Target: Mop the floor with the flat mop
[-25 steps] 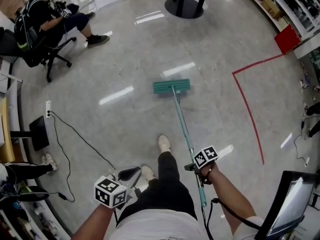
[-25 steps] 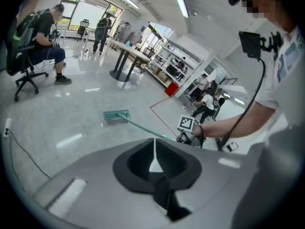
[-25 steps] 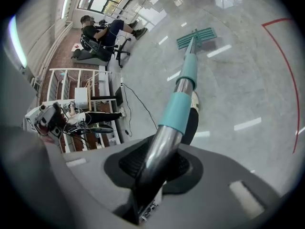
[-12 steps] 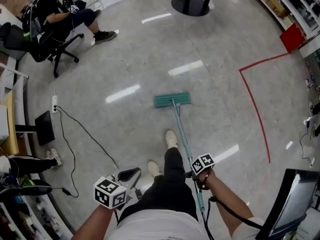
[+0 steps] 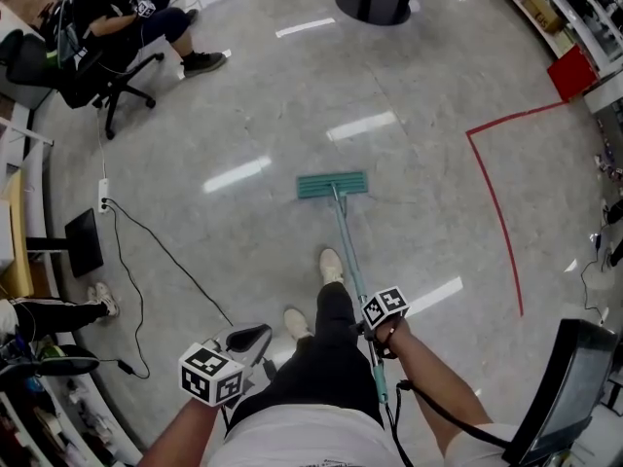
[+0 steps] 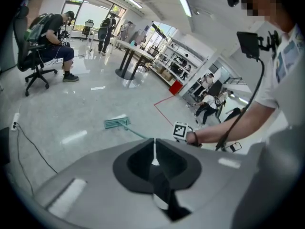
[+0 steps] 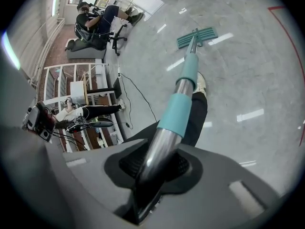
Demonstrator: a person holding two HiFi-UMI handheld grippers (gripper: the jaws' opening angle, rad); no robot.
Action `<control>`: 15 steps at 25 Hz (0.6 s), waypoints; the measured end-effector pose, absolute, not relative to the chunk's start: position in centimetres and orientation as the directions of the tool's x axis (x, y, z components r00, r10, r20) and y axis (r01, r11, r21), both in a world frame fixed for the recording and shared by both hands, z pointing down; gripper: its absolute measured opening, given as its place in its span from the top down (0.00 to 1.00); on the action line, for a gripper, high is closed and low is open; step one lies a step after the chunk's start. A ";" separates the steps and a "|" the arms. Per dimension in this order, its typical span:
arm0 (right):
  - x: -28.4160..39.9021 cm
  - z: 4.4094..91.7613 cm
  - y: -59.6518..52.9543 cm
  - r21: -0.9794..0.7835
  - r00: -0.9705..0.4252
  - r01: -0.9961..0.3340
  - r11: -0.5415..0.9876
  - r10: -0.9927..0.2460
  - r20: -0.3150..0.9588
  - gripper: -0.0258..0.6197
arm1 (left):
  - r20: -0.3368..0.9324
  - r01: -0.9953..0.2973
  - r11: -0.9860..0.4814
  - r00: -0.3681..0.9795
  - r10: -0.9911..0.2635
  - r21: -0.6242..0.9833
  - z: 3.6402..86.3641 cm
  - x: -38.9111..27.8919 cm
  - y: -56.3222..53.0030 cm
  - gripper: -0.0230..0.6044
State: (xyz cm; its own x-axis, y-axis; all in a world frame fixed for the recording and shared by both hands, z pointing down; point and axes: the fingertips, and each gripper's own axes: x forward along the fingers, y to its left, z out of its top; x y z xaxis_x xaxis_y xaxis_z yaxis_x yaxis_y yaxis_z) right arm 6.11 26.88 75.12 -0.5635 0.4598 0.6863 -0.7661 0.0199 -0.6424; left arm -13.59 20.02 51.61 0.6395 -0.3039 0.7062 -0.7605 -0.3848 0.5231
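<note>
The flat mop's teal head [image 5: 332, 185] lies flat on the glossy grey floor ahead of my feet [image 5: 331, 264]. Its handle [image 5: 352, 266] slants back to my right gripper [image 5: 375, 331], which is shut on the metal shaft just below a teal sleeve [image 7: 183, 92]. In the right gripper view the shaft runs from the jaws [image 7: 155, 163] out to the mop head [image 7: 196, 37]. My left gripper [image 5: 248, 339] hangs at my left hip, shut with nothing between its fingers [image 6: 153, 152]. From the left gripper view the mop head [image 6: 116, 123] lies on the floor beyond.
A person sits on an office chair [image 5: 92, 42] at the far left. A power strip [image 5: 102, 195] and a black cable [image 5: 165, 251] trail across the floor on the left. A black table base [image 5: 375, 3] stands far ahead, red tape [image 5: 496, 202] marks the right, a monitor [image 5: 569, 387] stands near right.
My right gripper has pulled back and down toward my body, dragging the mop head a little nearer my feet. The left gripper has hardly shifted.
</note>
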 end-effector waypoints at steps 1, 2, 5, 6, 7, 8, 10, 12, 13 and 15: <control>6.1 75.0 26.4 -0.642 -0.562 -0.766 0.021 0.462 0.686 0.83 | 0.705 -0.760 -0.384 0.640 -0.305 0.524 51.6 -13.5 19.7 0.94; 6.2 74.9 25.9 -0.641 -0.560 -0.767 0.023 0.463 0.687 0.83 | 0.704 -0.760 -0.383 0.640 -0.308 0.525 51.5 -13.4 19.4 0.94; 6.2 74.9 24.6 -0.632 -0.546 -0.774 0.037 0.468 0.695 0.83 | 0.700 -0.759 -0.385 0.643 -0.312 0.525 51.3 -13.2 18.7 0.94; 6.2 75.1 24.3 -0.627 -0.538 -0.778 0.044 0.469 0.700 0.83 | 0.699 -0.757 -0.388 0.644 -0.312 0.525 51.2 -13.2 18.5 0.94; 6.1 75.2 23.9 -0.622 -0.531 -0.781 0.051 0.470 0.705 0.83 | 0.698 -0.756 -0.389 0.645 -0.311 0.526 51.2 -13.3 18.3 0.94; 6.0 75.3 23.4 -0.619 -0.527 -0.784 0.055 0.470 0.709 0.83 | 0.697 -0.755 -0.389 0.646 -0.311 0.527 51.1 -13.4 18.1 0.94; 5.6 75.4 22.3 -0.617 -0.524 -0.785 0.058 0.469 0.711 0.83 | 0.697 -0.755 -0.387 0.647 -0.310 0.529 51.2 -13.6 17.6 0.94; 5.4 75.4 21.2 -0.617 -0.524 -0.784 0.059 0.471 0.710 0.83 | 0.697 -0.756 -0.383 0.647 -0.309 0.531 51.3 -13.6 17.1 0.94; 5.3 75.4 20.6 -0.618 -0.524 -0.784 0.059 0.471 0.710 0.83 | 0.697 -0.755 -0.382 0.648 -0.309 0.533 51.3 -13.4 16.8 0.94; 5.1 75.3 19.5 -0.619 -0.525 -0.784 0.059 0.471 0.709 0.83 | 0.695 -0.753 -0.383 0.650 -0.307 0.535 51.3 -13.2 16.4 0.94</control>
State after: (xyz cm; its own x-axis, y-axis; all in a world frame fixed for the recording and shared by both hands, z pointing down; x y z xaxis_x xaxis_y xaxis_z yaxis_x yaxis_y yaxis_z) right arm 5.09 19.48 75.31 -0.5247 0.4709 0.7092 -0.7836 0.0585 -0.6185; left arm -13.17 16.35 51.31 0.6502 -0.3068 0.6951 -0.7529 -0.3826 0.5354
